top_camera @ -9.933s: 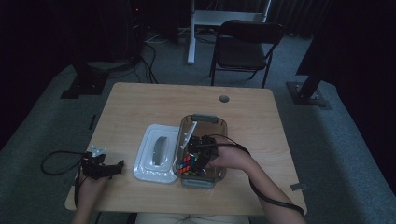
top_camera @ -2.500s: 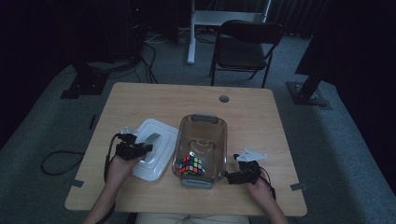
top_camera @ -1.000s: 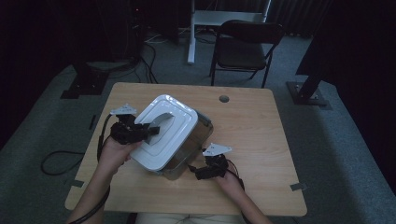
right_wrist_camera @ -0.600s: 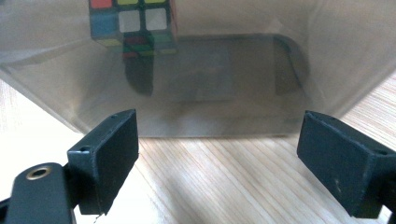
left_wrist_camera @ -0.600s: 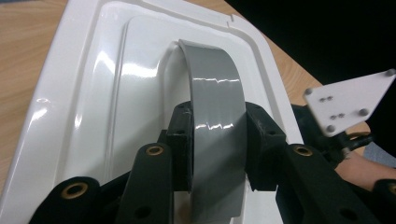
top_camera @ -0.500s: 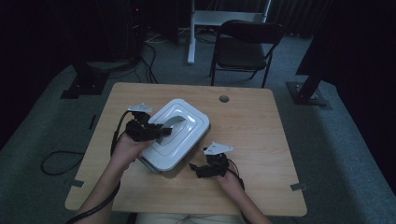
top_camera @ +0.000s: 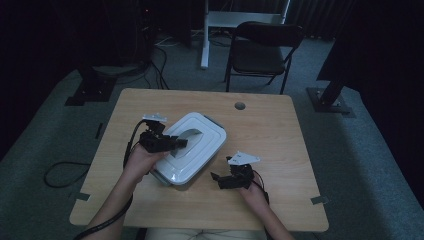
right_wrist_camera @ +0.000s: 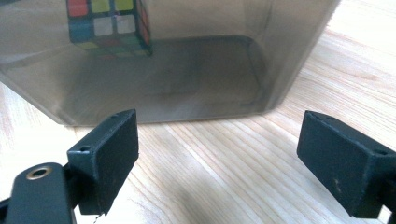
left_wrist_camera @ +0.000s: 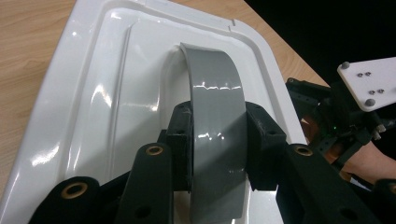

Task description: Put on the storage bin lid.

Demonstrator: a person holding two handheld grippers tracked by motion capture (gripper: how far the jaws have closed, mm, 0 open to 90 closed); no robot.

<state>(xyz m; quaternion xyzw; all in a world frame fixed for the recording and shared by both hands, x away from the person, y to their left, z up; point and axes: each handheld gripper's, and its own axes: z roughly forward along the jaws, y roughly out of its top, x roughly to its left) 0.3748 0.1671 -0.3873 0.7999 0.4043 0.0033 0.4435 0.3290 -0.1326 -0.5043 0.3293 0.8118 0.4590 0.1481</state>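
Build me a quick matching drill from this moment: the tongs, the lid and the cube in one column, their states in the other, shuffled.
Things:
1. left tongs
2. right tongs
3. white plastic lid with a grey arched handle
4. multicoloured puzzle cube

States:
A. inside the clear smoky plastic bin
B. shut on the grey handle
C. open, nothing between the pads, low over the wooden table facing the bin's wall
D. tilted over the bin, held by its handle

Pairs: 1-B, 2-C, 3-D, 4-A
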